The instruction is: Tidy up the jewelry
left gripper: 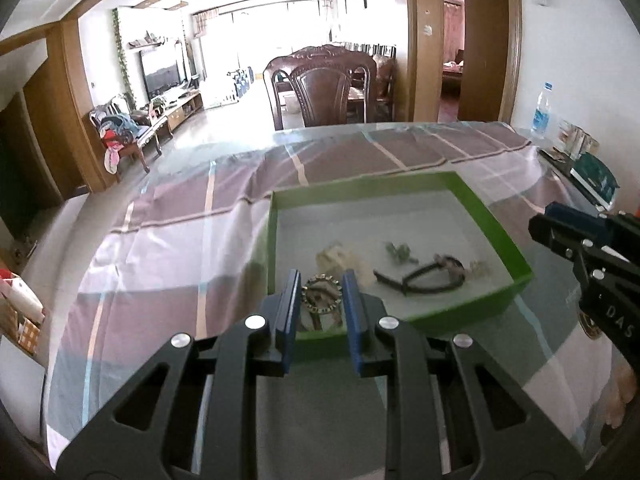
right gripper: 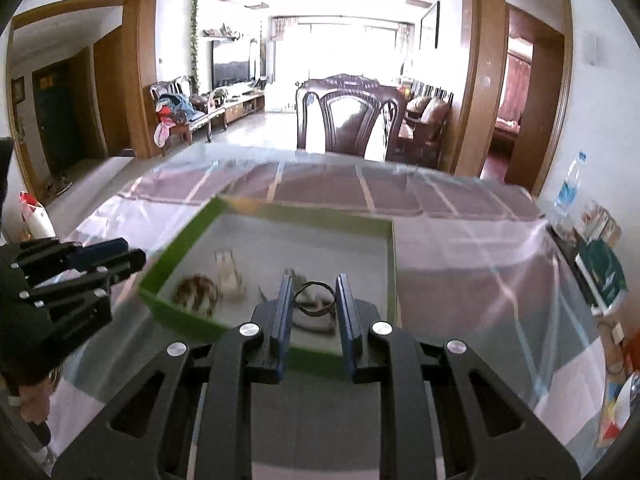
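A green box [left gripper: 508, 248] with a white floor stands on the glass-topped table and holds several jewelry pieces. In the left wrist view my left gripper [left gripper: 321, 284] is open above the box's near edge, its fingers on either side of a round beaded bracelet [left gripper: 322, 299]. A pale chain pile [left gripper: 340, 260], a small green piece [left gripper: 398, 252] and a black cord bracelet [left gripper: 428, 276] lie further in. In the right wrist view my right gripper [right gripper: 314, 292] is open over the same box [right gripper: 394, 264], framing the black cord bracelet [right gripper: 314, 300]. The beaded bracelet [right gripper: 196, 292] lies at left.
The table carries a striped purple cloth [left gripper: 180, 248] under glass. A water bottle [left gripper: 542, 110] and books [left gripper: 592, 176] stand at the far right edge. A dark wooden chair [left gripper: 324, 92] stands behind the table. Each gripper shows in the other's view, the left gripper [right gripper: 100, 264] and the right gripper [left gripper: 560, 232].
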The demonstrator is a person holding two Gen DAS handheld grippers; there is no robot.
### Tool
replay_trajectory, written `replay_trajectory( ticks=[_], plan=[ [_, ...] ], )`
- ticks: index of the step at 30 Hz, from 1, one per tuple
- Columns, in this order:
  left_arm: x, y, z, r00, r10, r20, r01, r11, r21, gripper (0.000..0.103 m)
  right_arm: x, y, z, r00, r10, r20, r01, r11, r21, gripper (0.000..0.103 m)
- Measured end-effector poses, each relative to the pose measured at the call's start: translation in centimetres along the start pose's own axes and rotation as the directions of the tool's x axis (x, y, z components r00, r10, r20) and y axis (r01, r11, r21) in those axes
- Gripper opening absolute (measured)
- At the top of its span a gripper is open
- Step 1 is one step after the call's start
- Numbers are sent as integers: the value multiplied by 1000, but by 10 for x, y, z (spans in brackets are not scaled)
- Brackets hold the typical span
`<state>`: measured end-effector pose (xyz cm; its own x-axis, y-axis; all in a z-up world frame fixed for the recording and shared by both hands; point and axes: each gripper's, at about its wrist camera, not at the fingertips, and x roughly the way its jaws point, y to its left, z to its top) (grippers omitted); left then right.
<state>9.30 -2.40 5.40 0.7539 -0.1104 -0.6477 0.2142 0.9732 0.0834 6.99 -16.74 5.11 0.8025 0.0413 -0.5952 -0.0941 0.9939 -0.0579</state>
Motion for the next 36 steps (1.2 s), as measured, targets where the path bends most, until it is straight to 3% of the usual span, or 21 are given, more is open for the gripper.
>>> replay_trajectory(
  ticks=[5,9,18,19,20,21,22,25,30,36],
  plan=[
    [39,4,13,999,33,-12,-33,999,-6,21,49,-2,5,997,12,-72,-10,999,33,21],
    [71,7,14,996,19,-83,-22,999,-37,21,88,-5,-4,988,11,-157,-1,998,68,21],
    [100,12,7,991,19,-133,-27,998,-62,22,107,-13,-15,982,-31,-186,47,995,83,23],
    [100,12,7,992,17,-127,-26,998,-63,28,106,-14,-15,982,-32,-184,49,995,86,26],
    [99,12,7,992,17,-124,-25,998,-64,43,104,-14,-14,983,-30,-180,46,995,89,36],
    [98,12,8,993,20,-117,-28,997,-66,49,101,-16,-13,984,-29,-173,46,995,92,49],
    [96,13,8,994,25,-106,-33,997,-69,53,96,-16,-12,987,-35,-158,51,994,96,52],
    [87,14,9,996,25,-87,-30,997,-65,56,81,-14,-9,991,-47,-123,57,995,81,57],
    [60,13,6,998,34,-47,-36,998,-58,68,46,-5,-8,996,-78,-52,80,996,48,82],
    [15,11,-9,998,55,42,-53,998,-32,82,4,13,-15,995,-98,12,98,995,-10,98]
  ],
)
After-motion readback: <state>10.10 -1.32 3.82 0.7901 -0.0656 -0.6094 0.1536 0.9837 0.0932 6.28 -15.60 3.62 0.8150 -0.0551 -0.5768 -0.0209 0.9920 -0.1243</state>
